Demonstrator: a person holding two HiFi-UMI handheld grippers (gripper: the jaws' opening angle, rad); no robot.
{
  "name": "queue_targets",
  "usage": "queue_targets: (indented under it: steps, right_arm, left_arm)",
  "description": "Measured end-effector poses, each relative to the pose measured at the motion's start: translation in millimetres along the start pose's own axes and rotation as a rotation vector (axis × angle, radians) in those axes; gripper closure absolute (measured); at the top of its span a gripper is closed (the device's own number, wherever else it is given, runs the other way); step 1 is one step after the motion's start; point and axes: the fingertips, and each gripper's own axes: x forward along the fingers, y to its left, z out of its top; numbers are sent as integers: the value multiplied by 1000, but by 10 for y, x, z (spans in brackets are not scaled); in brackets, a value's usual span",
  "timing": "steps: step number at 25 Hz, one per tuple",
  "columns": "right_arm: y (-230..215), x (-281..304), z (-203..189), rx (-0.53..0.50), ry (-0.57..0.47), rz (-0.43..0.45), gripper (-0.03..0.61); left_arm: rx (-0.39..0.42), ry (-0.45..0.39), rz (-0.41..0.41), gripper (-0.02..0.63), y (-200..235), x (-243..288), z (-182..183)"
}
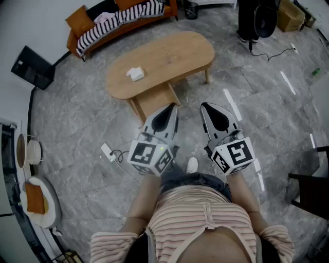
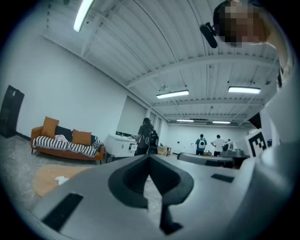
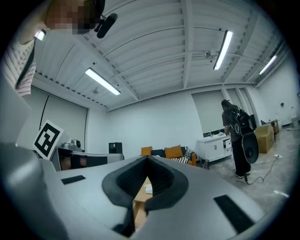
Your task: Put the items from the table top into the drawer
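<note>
Both claws are held level out in front of the person's striped shirt (image 1: pixel 200 218). The left claw (image 1: pixel 173 107) has its jaws pressed together with nothing in them. The right claw (image 1: pixel 204 106), just beside it, is the same: closed up and empty. Ahead of the tips, not touching, is the wooden bench (image 1: pixel 175 49). A small white thing (image 1: pixel 135 74) lies on top, ahead and left of the left claw. Further left there's an orange sofa (image 1: pixel 73 40).

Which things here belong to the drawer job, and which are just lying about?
Job: wooden table, white item on it, left tongs and right tongs, both shut, empty.
Lying about: sofa, striped blanket, power strip on floor, cardboard box.
</note>
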Motion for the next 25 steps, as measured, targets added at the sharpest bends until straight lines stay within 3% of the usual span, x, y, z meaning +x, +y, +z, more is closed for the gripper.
queue_targets:
  steps: [12,17,25]
  right_arm:
    - [-131,8,45,-5,-17,-12,578]
    - [-143,-11,91,42,-53,22,578]
    - [-311,73,3,71,-18,2,578]
  left_arm:
    - [-21,-11,40,600,202,-30,5]
    - [-17,-3,54,600,249,1,9]
    - [-19,26,76,600,321,89,-47]
